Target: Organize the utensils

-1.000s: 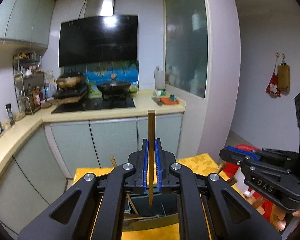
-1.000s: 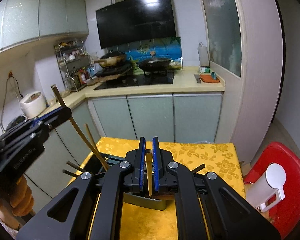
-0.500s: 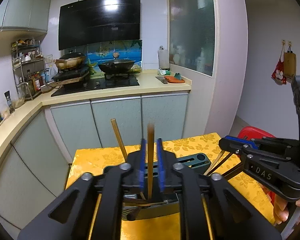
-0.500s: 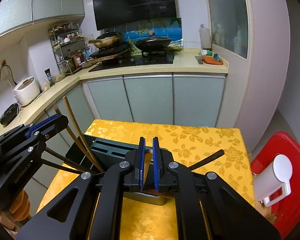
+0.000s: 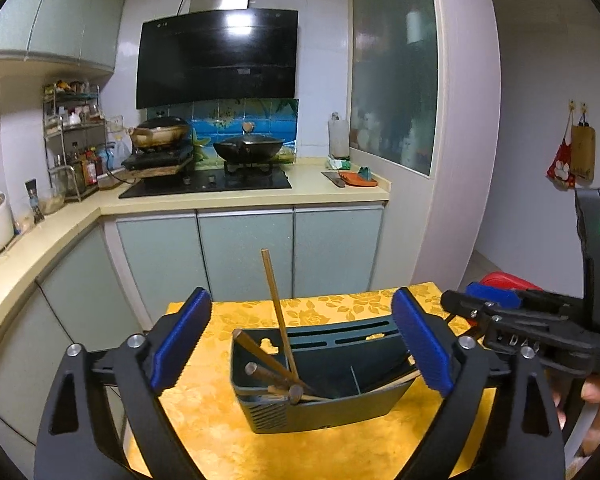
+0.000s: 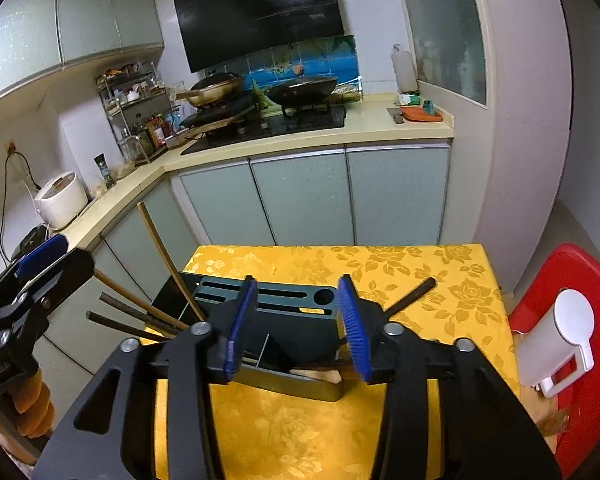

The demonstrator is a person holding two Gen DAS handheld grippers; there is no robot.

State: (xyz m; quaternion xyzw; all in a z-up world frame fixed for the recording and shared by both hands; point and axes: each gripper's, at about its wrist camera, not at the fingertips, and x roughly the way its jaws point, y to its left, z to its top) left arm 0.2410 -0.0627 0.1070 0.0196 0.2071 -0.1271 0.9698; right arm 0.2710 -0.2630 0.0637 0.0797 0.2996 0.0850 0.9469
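Both chopsticks that were pinched between my jaws a second ago are gone from them: the left gripper (image 5: 302, 346) has just been opening and now stands wide with nothing between its blue pads (image 5: 420, 346), and the right gripper (image 6: 298, 330) has just been opening too, about half spread, also with nothing in its gap. I read that as both drops made, so this pair is filed and my hands are free for whatever is left.

Below me the dark utensil holder (image 5: 328, 414) sits on the yellow tablecloth (image 6: 400, 268). Its left compartment holds the chopsticks (image 5: 278, 312): one pale stick leans nearly upright, and several darker ones lie slanted with their ends over the left rim. A thin divider splits off the right compartment, where a pale wooden piece (image 6: 320, 376) lies low against the wall; I cannot tell what it is. One dark stick (image 6: 410, 296) pokes out over the holder's right side.
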